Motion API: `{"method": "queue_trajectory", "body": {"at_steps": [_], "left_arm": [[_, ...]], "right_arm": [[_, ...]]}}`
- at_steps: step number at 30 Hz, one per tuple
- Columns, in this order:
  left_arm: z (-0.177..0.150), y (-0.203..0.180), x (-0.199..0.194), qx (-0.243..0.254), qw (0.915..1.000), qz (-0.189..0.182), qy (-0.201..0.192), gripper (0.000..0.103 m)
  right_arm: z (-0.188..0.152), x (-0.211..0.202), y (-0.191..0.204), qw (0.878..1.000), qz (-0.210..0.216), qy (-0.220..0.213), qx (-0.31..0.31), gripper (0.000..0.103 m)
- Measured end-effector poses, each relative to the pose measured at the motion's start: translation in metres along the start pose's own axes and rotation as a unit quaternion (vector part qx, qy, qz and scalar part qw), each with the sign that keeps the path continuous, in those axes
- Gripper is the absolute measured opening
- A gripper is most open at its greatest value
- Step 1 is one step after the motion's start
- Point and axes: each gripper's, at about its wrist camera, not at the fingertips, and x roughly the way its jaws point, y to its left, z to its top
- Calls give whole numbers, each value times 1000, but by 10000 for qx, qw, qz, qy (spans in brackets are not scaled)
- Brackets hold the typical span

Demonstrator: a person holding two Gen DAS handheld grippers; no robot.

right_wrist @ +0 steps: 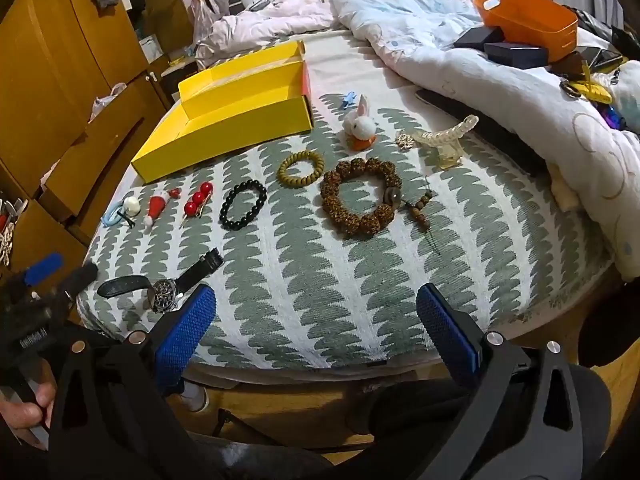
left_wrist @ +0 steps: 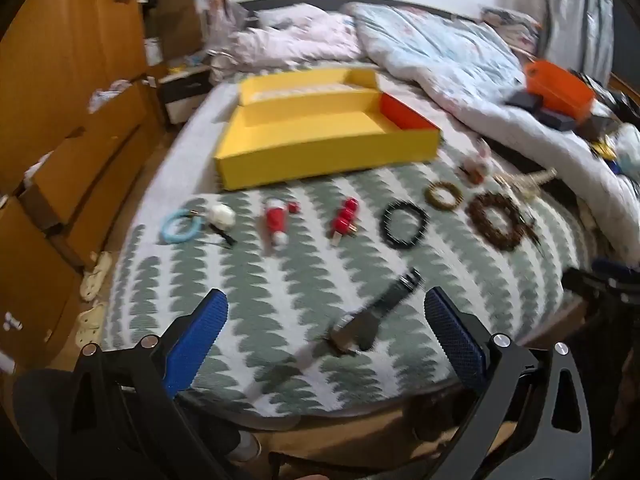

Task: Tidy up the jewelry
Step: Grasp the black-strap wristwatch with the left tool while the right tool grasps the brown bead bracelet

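Both grippers hover above the near edge of a bed covered with a green-and-white patterned spread, and both are released, jaws spread wide with nothing between them. The left gripper has its blue pads on either side of a wristwatch in the left wrist view, but that picture is blurred and the pads stand apart from it. The right gripper hangs over bare spread; in its view the watch lies at about 9 o'clock from the jaws, beside the left pad, dial up and black strap laid out.

The jewelry lies in a loose row across the spread. From the 9 o'clock end: a light blue ring with a white ball, a red-and-white cone-shaped piece, a clip with red beads, a black bead bracelet, an olive coiled band, and a large brown bead bracelet with a tassel trailing toward 4 o'clock. Beyond these, toward 12 o'clock, sit a white rabbit figure and a clear plastic claw clip.

An open yellow box, empty as far as can be seen, rests at about 11 o'clock from the bracelets. A rumpled quilt fills the 1 o'clock side, with an orange basket on it.
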Motion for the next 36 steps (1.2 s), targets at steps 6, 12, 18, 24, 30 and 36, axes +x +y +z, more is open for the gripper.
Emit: {"method": "queue_trajectory", "body": {"at_steps": [6,12,18,24,30,36], "left_arm": [[-6,-18,28,386,9983,-32,436,97],[-7,-31,53,698,9949,211,696,97],[-3,-36,81,820,9909,285,1030,97],[-5,-39,102,853,9871,316,1318,97],[-4,-35,112,769,9855,465,1440,97],[-3,-34,122,669,9850,482,1514,97]], "right_arm": [[9,-2,-5,10000,-51,-40,37,100],[15,6,-7,10000,-4,7,17,100],[24,13,-9,10000,53,37,13,100],[36,21,-12,9999,102,56,-29,100],[48,35,-18,9996,-81,276,-70,100],[68,39,-42,9986,-324,377,157,100]]}}
